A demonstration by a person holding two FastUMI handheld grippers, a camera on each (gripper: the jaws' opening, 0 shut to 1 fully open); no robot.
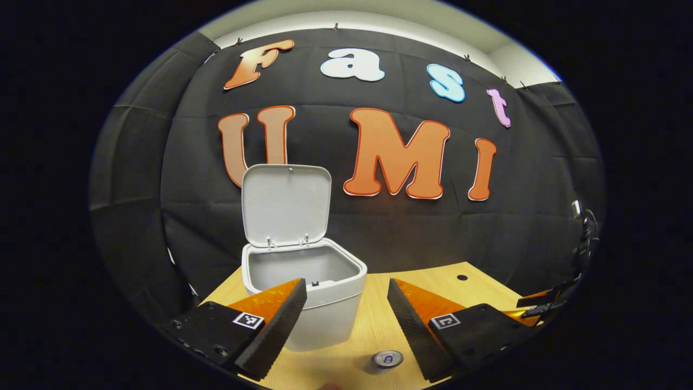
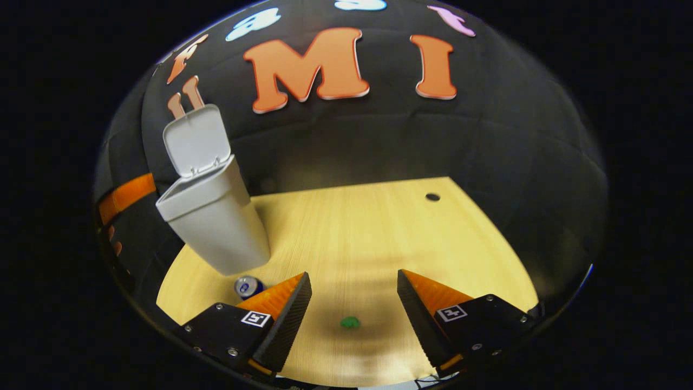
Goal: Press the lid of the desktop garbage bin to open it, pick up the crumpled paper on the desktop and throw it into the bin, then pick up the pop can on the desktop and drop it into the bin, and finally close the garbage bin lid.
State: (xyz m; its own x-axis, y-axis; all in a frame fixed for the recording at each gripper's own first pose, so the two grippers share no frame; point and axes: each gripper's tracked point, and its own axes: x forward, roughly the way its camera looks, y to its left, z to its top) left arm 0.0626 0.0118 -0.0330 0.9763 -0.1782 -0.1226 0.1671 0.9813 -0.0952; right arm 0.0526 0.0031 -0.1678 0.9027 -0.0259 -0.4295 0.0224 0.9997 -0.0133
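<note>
Lid (image 1: pixel 286 205) stands open, so paper (image 2: pixel 350 322) comes next: right gripper (image 2: pixel 352 303), jaws wide and empty, must descend over it.

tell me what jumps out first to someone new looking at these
The white bin with its lid flipped upright stands at the table's left. A can stands just in front of it, near the open left claw. A small green paper ball lies between the fingers of the open right claw.
</note>
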